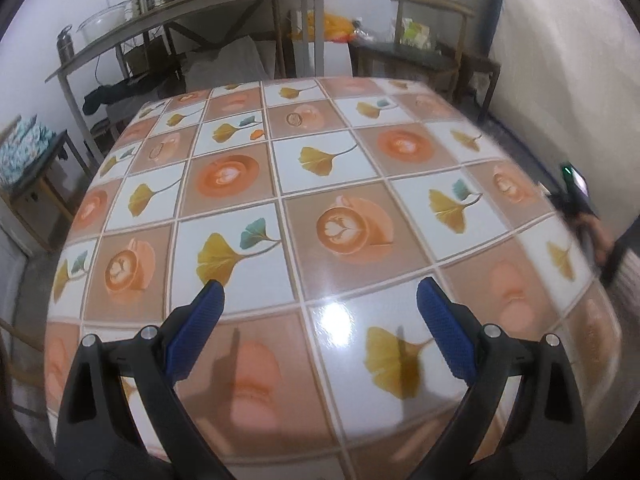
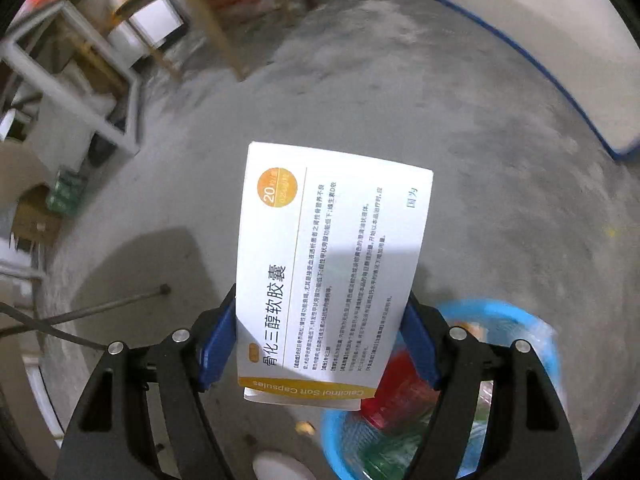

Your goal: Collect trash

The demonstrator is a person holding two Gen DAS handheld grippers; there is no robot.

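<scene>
My right gripper (image 2: pixel 320 320) is shut on a white and yellow medicine box (image 2: pixel 332 264) printed with Chinese text and "Calcitriol Soft Capsules". It holds the box in the air above the grey floor. A blue plastic basket (image 2: pixel 544 344) stands on the floor below and to the right of the box, with red and green wrappers (image 2: pixel 400 400) inside. My left gripper (image 1: pixel 320 300) is open and empty over the table (image 1: pixel 320 184), which has a tiled cloth of coffee cups and ginkgo leaves. The other hand-held gripper (image 1: pixel 576 188) shows at the table's right edge.
A long shelf table (image 1: pixel 192 16) with pots and bowls stands behind the table. A wooden chair (image 1: pixel 432 48) is at the back right, a stool (image 1: pixel 36 168) at the left. Table legs (image 2: pixel 100 92) and cardboard (image 2: pixel 32 216) stand on the floor at left; a white wall (image 2: pixel 540 40) at right.
</scene>
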